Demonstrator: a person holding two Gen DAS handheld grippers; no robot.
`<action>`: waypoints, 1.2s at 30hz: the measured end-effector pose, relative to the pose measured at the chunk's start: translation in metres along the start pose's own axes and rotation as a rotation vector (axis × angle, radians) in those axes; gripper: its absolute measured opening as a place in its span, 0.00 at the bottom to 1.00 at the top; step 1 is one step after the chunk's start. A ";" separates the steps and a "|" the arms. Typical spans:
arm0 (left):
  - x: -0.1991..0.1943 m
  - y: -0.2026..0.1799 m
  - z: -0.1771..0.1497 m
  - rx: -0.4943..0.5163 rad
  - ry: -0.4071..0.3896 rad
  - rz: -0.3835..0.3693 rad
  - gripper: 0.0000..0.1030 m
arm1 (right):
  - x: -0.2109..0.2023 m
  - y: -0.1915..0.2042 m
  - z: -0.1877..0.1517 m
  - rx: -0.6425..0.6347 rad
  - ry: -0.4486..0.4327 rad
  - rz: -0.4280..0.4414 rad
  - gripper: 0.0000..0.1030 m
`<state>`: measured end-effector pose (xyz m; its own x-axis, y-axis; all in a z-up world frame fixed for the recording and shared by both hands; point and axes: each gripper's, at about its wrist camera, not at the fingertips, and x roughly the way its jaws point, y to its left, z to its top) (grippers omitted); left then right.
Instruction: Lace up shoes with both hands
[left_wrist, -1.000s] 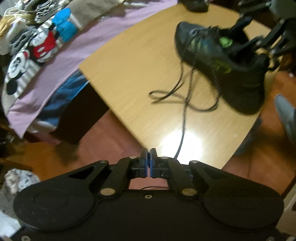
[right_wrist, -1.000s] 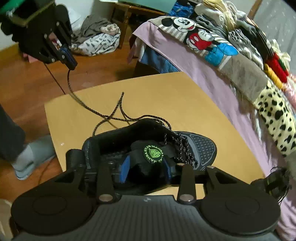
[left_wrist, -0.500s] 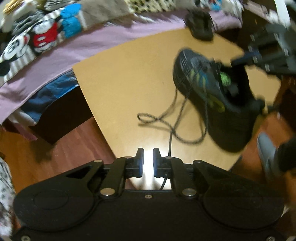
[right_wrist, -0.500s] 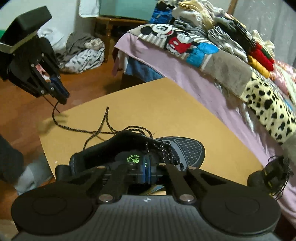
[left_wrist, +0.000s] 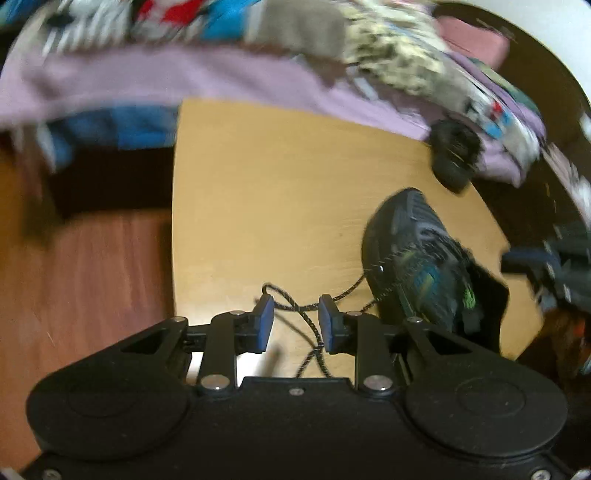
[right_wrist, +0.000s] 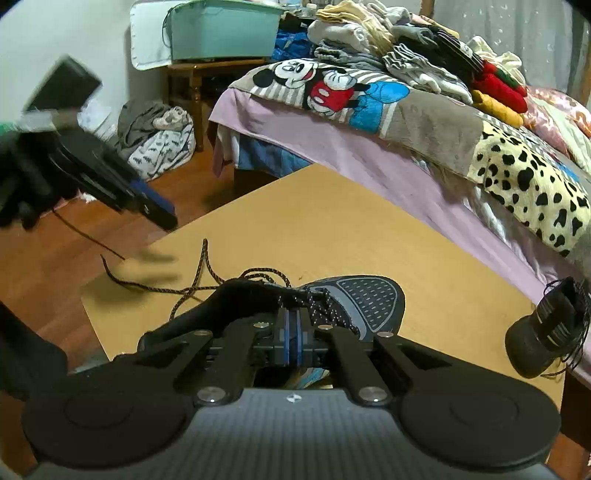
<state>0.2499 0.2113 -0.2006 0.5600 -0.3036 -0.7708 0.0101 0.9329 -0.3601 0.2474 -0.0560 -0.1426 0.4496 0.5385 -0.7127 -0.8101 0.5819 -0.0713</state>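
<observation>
Between the left jaws, left wrist view: the lace (left_wrist: 312, 325) lay slack, touching neither pad, while the left gripper (left_wrist: 295, 321) was opening; a second earlier it was clamped
Meaning: lace released, probably for a regrip
Beyond those jaws, rightward: shoe (left_wrist: 410, 258) on the table (left_wrist: 277, 184)
Right wrist view, right gripper (right_wrist: 291, 339): closed tight at the shoe's mouth, apart a second earlier; any pinched tongue unconfirmed
Far beyond, teal bin (right_wrist: 221, 33): contents hidden

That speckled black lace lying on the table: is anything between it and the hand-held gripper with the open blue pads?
Nothing visible blocks it. The left hand-held gripper hovers with its jaws opening, and the speckled black shoelace shows in the gap between its blue pads, on the bare tan wooden table.
</observation>
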 end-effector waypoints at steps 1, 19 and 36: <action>0.007 0.005 0.001 -0.058 0.014 -0.014 0.24 | 0.000 0.000 0.000 0.001 -0.001 0.000 0.06; 0.022 0.006 0.020 -0.351 -0.128 -0.116 0.02 | 0.001 -0.028 -0.001 0.229 -0.069 0.065 0.17; -0.009 -0.014 0.067 -0.683 -0.271 -0.559 0.01 | 0.028 -0.076 -0.029 0.975 -0.233 0.445 0.20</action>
<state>0.3001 0.2145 -0.1533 0.7967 -0.5392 -0.2729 -0.1050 0.3212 -0.9412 0.3112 -0.1028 -0.1770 0.3343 0.8621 -0.3808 -0.3178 0.4835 0.8156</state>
